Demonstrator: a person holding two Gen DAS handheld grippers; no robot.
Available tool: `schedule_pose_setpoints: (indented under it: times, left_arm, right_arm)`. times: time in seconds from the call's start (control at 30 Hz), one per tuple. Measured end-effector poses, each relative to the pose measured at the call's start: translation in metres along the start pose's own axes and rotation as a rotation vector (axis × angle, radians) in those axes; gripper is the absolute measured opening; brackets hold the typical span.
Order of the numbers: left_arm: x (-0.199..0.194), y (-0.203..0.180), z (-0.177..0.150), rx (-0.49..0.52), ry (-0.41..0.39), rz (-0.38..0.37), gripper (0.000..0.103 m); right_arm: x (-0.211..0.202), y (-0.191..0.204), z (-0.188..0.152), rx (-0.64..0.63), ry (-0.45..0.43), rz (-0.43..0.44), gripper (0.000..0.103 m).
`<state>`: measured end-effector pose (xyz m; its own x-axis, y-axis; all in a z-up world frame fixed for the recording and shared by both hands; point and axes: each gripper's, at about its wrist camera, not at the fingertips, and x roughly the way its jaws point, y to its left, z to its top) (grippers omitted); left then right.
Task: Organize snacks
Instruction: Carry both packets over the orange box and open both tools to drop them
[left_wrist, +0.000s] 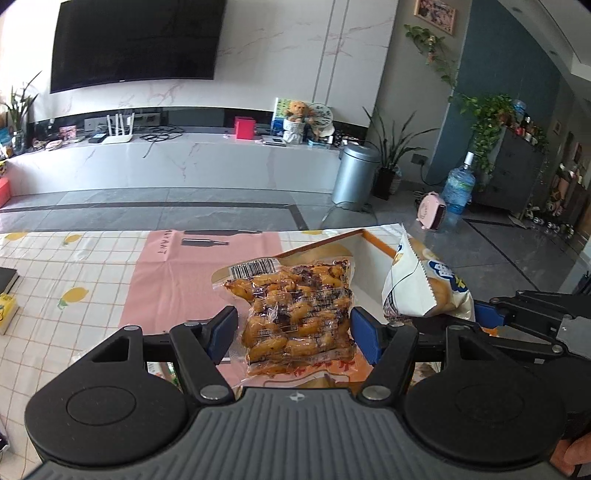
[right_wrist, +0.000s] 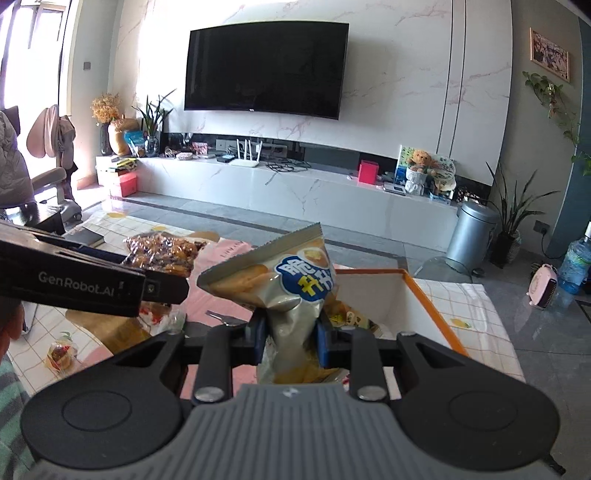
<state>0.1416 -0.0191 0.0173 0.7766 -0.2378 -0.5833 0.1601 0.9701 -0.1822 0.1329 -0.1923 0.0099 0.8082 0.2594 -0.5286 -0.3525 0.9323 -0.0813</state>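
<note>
Clear plastic wraps the snack pack (left_wrist: 297, 314), held upright between the blue pads of the left tool (left_wrist: 293, 334), its long axis pointing away, barcode end farthest. A chip bag (right_wrist: 284, 295) is pinched at its waist by the right tool (right_wrist: 291, 339), top leaning left, above an orange-rimmed box (right_wrist: 424, 295). Both are carried over a chequered table (left_wrist: 92, 280). Only the right view shows the chair (right_wrist: 44, 184) by the window.

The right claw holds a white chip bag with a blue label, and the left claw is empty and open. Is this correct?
Not quite. The right claw does hold the white chip bag with a blue label, but the left claw is not empty: it grips a clear vacuum pack of brown-orange snacks, as the left wrist view shows.
</note>
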Motion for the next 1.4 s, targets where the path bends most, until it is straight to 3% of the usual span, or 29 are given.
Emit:
schedule_pose_setpoints:
  times: [0.27,0.53,0.9,1.4]
  left_arm:
    - [0.042,-0.041,0.020,0.093,0.075,-0.121,0.077]
    - [0.089,-0.077,0.024,0.223,0.144,-0.208,0.077]
    - [0.148,-0.091,0.016,0.360,0.296,-0.226,0.077]
    - [0.191,-0.101,-0.003,0.508,0.430,-0.191,0.077]
  right_arm:
    - [0.004,-0.062,0.000,0.026,0.165,-0.042,0.023]
    - [0.044,-0.097,-0.007,-0.028,0.293,-0.065,0.023]
    - [0.105,-0.107,-0.023,-0.108,0.409,-0.020,0.023]
    - [0.153,-0.112,-0.044,-0.161,0.512,0.044,0.024]
